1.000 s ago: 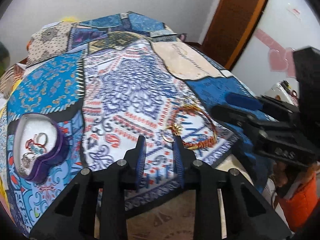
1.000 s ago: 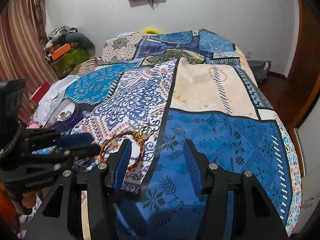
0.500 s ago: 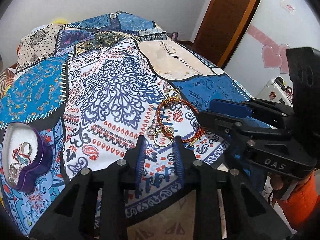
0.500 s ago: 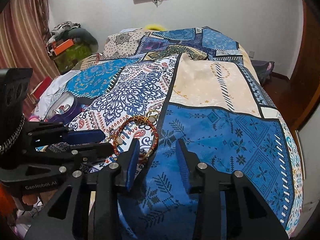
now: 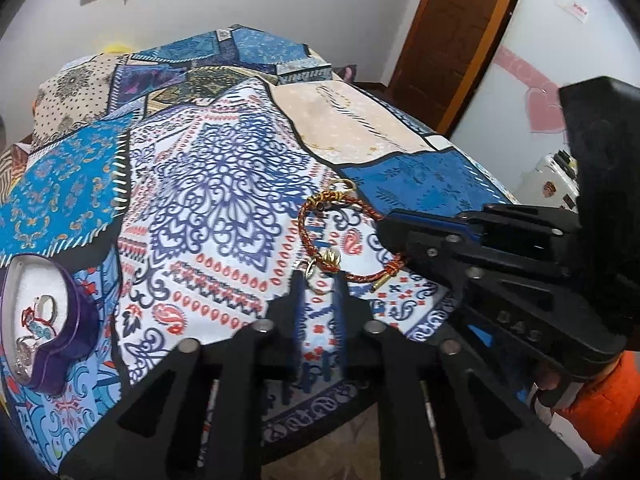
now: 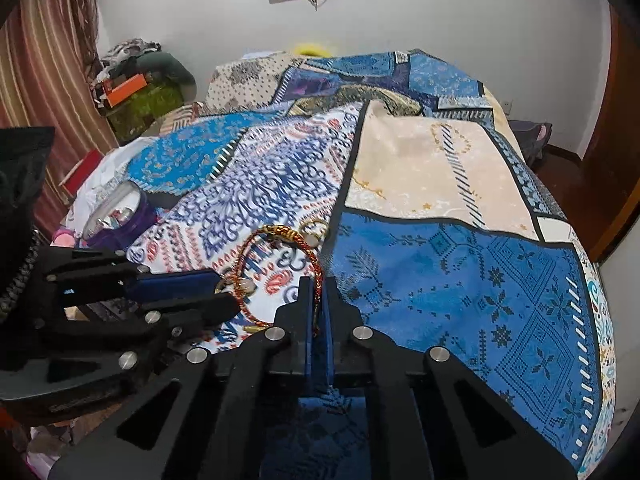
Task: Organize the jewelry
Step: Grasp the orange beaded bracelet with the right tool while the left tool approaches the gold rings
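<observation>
The right gripper pinches the limp, light red-and-gold braided cord bracelet by its cord, just ahead of the narrowly spread left gripper.

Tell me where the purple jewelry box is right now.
The purple jewelry box sits on the patterned bedspread at the left wrist view's far left, well left of the red braided bracelet.
</observation>
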Tool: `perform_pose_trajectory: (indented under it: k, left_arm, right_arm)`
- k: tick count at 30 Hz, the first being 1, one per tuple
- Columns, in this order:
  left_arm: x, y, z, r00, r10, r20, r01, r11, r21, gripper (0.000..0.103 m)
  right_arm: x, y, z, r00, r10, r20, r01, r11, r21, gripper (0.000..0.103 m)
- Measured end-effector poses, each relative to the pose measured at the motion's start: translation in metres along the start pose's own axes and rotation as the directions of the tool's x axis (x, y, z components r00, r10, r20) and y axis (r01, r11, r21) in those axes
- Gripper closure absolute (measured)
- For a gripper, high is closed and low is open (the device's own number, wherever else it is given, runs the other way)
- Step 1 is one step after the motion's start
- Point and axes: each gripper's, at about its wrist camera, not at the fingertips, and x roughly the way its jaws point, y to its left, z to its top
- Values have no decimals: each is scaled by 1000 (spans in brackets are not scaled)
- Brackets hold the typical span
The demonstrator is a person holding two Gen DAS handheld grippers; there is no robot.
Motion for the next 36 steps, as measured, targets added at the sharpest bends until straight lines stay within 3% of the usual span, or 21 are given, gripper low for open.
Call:
perform_pose_trajectory:
  k: [14, 16, 21, 34, 35, 36]
  left_arm:
    - [-17, 15, -10, 1000, -8, -19, 7, 1000, -30, 101]
    - [-20, 13, -10, 1000, -4, -25, 4, 1000, -23, 96]
    - [-20, 3, -9, 1000, -5, -24, 5, 1000, -15, 61]
    - [0, -5, 5, 999, 14, -35, -14, 1000, -11, 61]
    - [2, -6, 5, 999, 21, -35, -21, 1000, -6, 62]
    - [3, -7, 6, 999, 30, -35, -30, 1000, 0, 65]
  right_arm:
    - [-48, 4, 14, 992, -11, 122, 12, 1000, -12, 100]
    - [-49, -1, 10, 993, -21, 112, 22, 1000, -8, 100]
    - [-41, -15, -4, 997, -50, 61, 48, 999, 26, 100]
    - [-38, -24, -14, 998, -64, -5, 64, 998, 17, 97]
    - [-39, -23, -12, 998, -63, 2, 63, 998, 16, 93]
    - [-40, -23, -11, 998, -62, 9, 62, 998, 16, 83]
